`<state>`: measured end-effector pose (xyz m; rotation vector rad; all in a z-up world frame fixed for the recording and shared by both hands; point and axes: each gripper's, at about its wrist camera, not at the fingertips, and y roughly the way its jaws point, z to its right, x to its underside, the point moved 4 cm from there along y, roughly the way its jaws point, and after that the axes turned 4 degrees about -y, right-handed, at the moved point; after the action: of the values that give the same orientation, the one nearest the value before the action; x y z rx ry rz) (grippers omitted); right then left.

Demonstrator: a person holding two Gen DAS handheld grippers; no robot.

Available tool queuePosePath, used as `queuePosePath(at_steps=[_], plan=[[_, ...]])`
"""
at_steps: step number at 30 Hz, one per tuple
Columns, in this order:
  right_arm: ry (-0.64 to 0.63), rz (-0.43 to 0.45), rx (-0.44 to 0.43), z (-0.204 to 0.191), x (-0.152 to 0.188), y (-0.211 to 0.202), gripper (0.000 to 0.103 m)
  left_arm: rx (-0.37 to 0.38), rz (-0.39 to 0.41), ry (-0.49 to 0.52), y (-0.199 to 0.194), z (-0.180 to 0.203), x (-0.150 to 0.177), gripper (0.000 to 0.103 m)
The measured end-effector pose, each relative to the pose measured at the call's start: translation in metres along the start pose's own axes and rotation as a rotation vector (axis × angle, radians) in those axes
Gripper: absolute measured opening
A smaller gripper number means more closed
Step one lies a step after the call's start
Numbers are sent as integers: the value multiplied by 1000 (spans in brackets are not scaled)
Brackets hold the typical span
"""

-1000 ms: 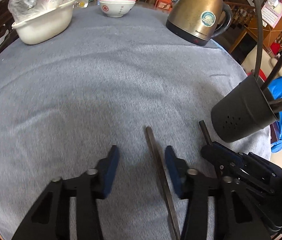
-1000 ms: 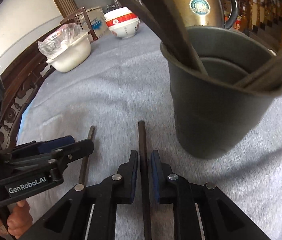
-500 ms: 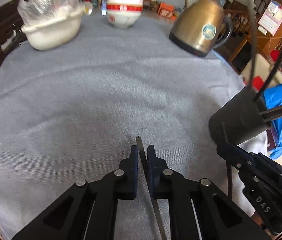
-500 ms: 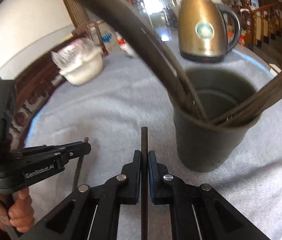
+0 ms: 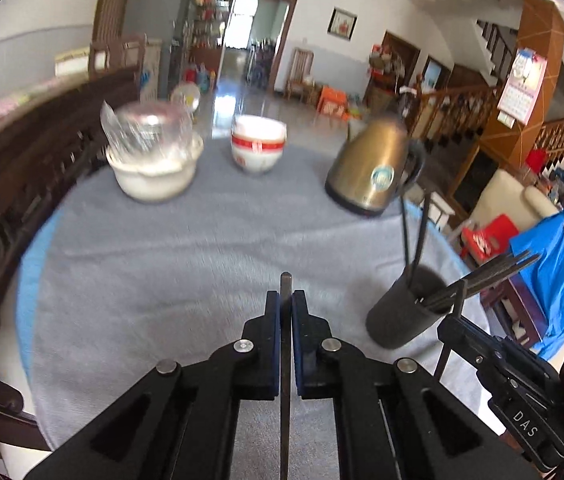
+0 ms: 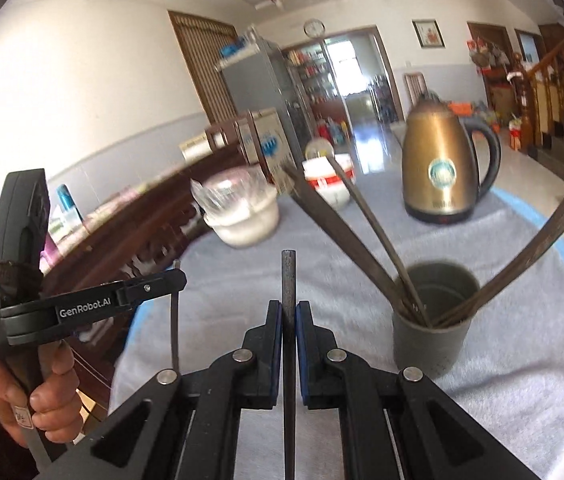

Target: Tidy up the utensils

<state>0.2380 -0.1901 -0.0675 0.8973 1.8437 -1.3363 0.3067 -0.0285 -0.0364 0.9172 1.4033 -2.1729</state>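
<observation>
My left gripper (image 5: 286, 300) is shut on a dark chopstick (image 5: 286, 284), held above the grey tablecloth. My right gripper (image 6: 289, 310) is shut on a second dark chopstick (image 6: 288, 276), also lifted off the cloth. A dark grey utensil holder (image 6: 432, 334) with several chopsticks leaning out stands to the right of both grippers; it also shows in the left wrist view (image 5: 402, 312). In the right wrist view the left gripper (image 6: 173, 280) is at the left with its chopstick (image 6: 175, 328) hanging down.
A gold electric kettle (image 5: 374, 168) stands at the back right. A red and white bowl stack (image 5: 257, 148) and a white bowl with clear plastic (image 5: 153, 164) are at the back. Dark wooden furniture (image 5: 9, 184) borders the table's left.
Both grippers have lifted their chopsticks off the cloth and tilted upward. One second ago the left gripper was open around its chopstick; it closed on it.
</observation>
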Motion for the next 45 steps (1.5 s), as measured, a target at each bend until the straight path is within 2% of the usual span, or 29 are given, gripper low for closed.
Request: queuePosePath(at_steps=[6,12,30,45], plan=[[-7,92,-4,-10,-15,-29,8,-41,101,39,-33,14,-11,5],[1,151,-6,-11,-25,-47,8,-85,147,87,-47,31,-12,5],[38,282,-2,7,-44,-100,8,-161,226,168,-78,73,-16,5],[89,371,21,45,-58,-148,8,-144,250,231,-86,115,-16,5]])
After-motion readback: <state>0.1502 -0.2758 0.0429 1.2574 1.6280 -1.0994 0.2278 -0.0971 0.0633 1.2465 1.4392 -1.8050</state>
